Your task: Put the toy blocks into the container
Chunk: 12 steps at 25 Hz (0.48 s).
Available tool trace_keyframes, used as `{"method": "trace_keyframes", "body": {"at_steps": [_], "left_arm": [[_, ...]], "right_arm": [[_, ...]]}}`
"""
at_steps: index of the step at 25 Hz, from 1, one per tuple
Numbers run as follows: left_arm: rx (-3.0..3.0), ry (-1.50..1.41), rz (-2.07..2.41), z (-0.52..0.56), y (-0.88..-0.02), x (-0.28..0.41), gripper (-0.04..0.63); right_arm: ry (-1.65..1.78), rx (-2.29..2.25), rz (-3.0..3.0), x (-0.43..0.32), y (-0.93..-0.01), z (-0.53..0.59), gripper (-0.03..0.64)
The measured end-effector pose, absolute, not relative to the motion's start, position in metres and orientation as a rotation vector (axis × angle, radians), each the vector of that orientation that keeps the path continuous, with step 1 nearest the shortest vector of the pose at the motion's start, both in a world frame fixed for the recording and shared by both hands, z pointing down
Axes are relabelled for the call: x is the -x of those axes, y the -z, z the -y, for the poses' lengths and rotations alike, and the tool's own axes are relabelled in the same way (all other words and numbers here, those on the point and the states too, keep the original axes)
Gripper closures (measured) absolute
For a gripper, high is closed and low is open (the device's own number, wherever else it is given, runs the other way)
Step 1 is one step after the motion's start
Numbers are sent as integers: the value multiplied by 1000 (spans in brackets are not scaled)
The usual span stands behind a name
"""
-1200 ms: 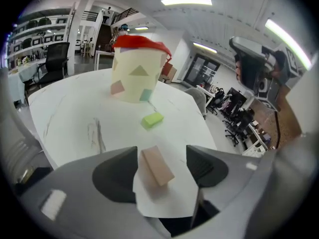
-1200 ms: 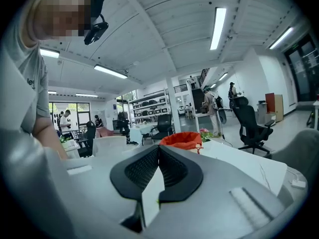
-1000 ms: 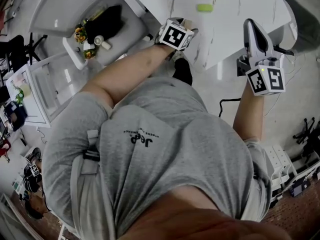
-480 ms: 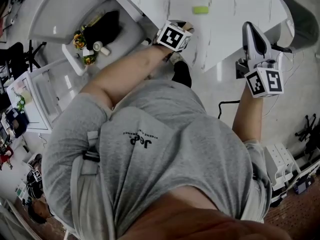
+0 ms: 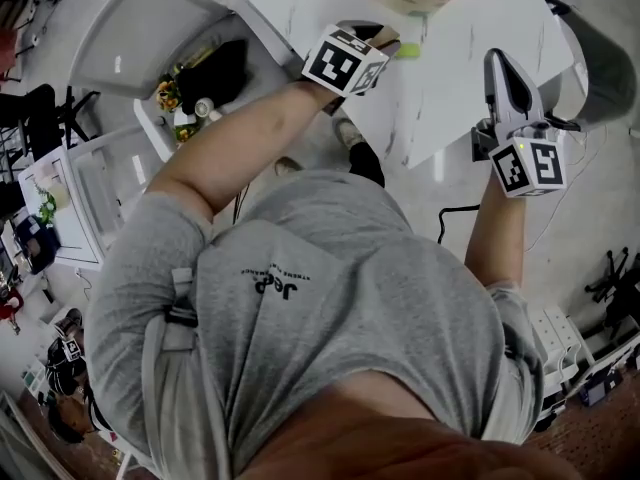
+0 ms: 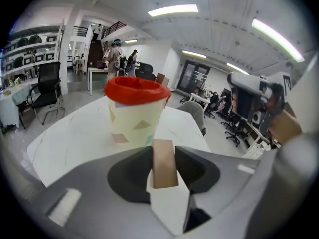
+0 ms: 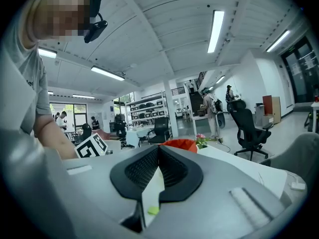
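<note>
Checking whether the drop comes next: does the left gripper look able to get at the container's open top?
Probably yes. The left gripper, shut on a tan block, faces the red-lined container just ahead on the table; nothing stands between them, and its top is open.

The right gripper (image 7: pixel 158 151) fills the lower middle of the frame, its two dark ribbed fingers (image 7: pixel 142 169) meeting at the tips with nothing between them. In the narrow wedge below the tips a strip of white bench (image 7: pixel 152 190) shows, with a small light-green toy block (image 7: pixel 153 210) lying on it. Just behind the fingertips, right of centre, rises the red rim of a container (image 7: pixel 182 144). A marker cube (image 7: pixel 93 146) sits at centre left, beside a bare forearm (image 7: pixel 54 133). A black office chair (image 7: pixel 246 128) stands at the right.
</note>
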<state>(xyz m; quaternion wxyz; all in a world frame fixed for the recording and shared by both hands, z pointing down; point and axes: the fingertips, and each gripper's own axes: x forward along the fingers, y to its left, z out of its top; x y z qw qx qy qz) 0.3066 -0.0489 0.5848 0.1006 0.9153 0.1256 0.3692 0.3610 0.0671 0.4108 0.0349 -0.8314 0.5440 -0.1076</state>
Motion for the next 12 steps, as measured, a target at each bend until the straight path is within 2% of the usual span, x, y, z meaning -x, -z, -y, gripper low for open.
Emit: {"method": "trace_keyframes", "body": {"at_steps": [12], "left_arm": [[-2828, -905, -343, 90, -499, -417, 393]], "right_arm": [[308, 2533, -1720, -420, -395, -53, 613]]}}
